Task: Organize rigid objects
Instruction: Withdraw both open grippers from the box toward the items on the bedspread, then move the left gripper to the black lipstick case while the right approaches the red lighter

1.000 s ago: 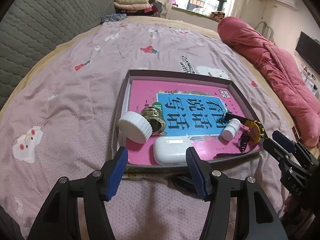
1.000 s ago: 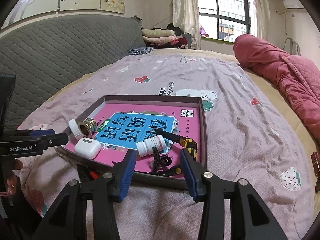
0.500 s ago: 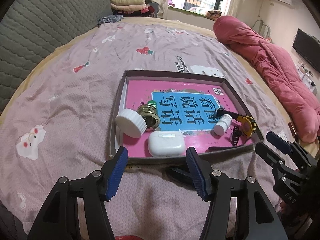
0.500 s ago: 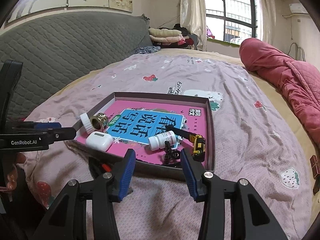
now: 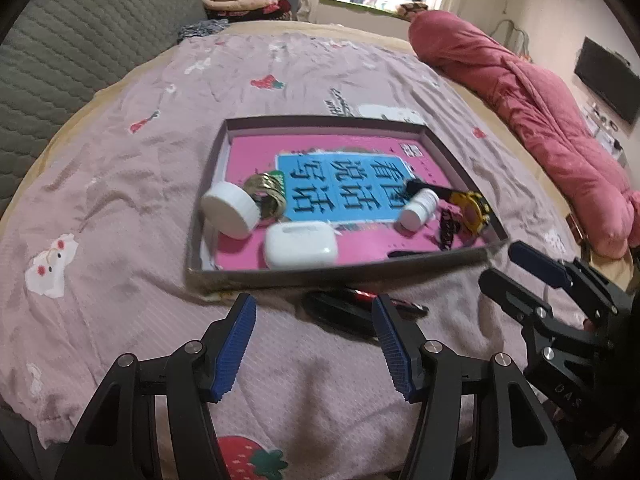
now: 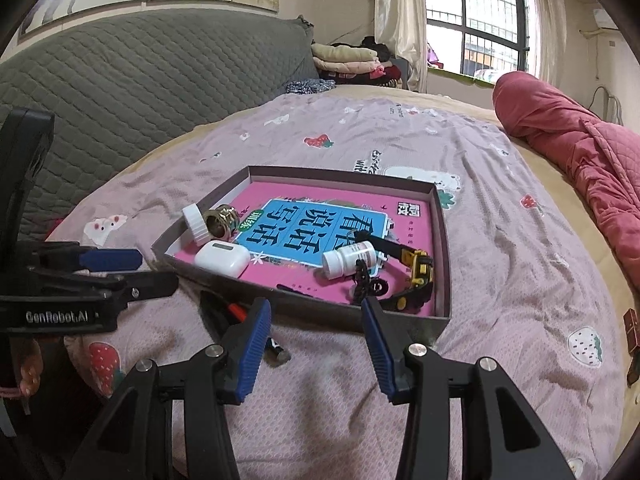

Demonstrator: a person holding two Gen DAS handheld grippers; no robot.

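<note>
On the pink bedspread [image 5: 120, 184], my left gripper [image 5: 314, 346] hangs with its blue pads spread wide, holding nothing, just short of the shallow box tray [image 5: 320, 274]. Inside the tray, left to right: a white jar lid [image 5: 230, 210], a brass fitting [image 5: 268, 196], a white earbud case [image 5: 300, 244], a small pill bottle [image 5: 418, 208], a yellow toy [image 5: 472, 210]. My right gripper [image 6: 316, 342] is likewise agape and empty, near the tray's right corner

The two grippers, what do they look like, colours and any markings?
Both are black framed with silver screws and ribbed blue pads. The left gripper carries white "GenRobot.AI" lettering, seen from the right wrist. The right gripper shows faint "DAS" lettering from the left wrist.
</note>
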